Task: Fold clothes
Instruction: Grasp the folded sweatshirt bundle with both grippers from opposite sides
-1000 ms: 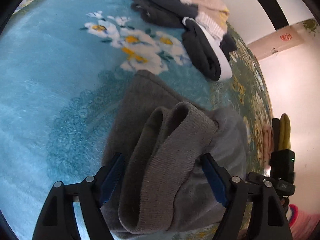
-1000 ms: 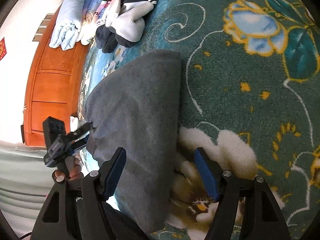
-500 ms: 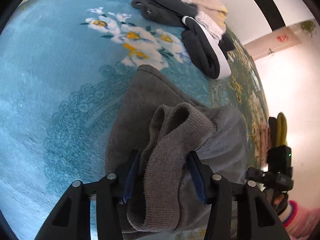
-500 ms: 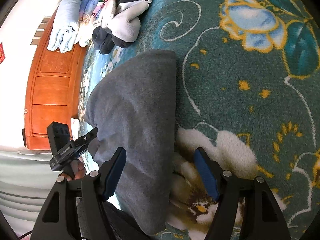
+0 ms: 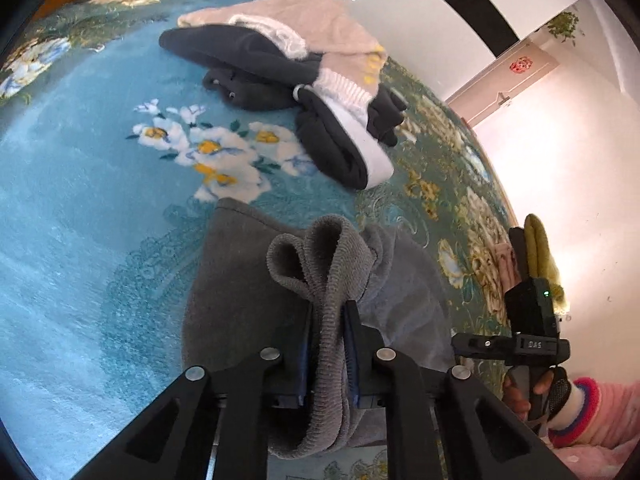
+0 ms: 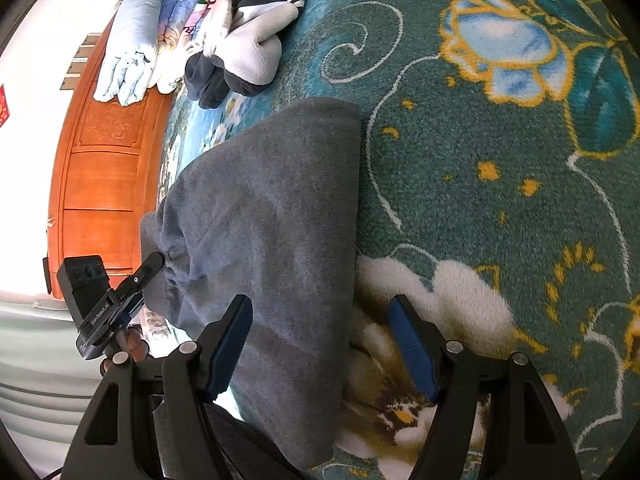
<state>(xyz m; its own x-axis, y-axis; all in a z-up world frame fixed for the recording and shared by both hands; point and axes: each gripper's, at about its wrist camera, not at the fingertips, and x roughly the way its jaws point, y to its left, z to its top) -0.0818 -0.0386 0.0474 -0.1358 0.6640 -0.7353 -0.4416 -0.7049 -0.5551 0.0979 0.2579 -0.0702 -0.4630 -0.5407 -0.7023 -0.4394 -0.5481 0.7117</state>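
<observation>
A grey sweatshirt (image 5: 240, 296) lies folded on the floral blanket (image 5: 80, 240). My left gripper (image 5: 327, 312) is shut on its ribbed grey cuff (image 5: 320, 256), which bunches up between the blue pads. In the right wrist view the same grey sweatshirt (image 6: 272, 208) lies flat, with its right edge between the fingers of my right gripper (image 6: 320, 320), which is open and holds nothing. The left gripper (image 6: 120, 292) shows at the garment's left side. The right gripper (image 5: 532, 336) shows at the right of the left wrist view.
A pile of dark, beige and white clothes (image 5: 304, 80) lies further back on the blanket. Folded bedding (image 6: 136, 40) lies against an orange wooden headboard (image 6: 104, 160). Yellow-green clothing (image 5: 538, 248) hangs at the right edge.
My left gripper has closed from wide open onto the ribbed cuff and lifted it slightly. The right gripper has stayed open over the garment's edge.
</observation>
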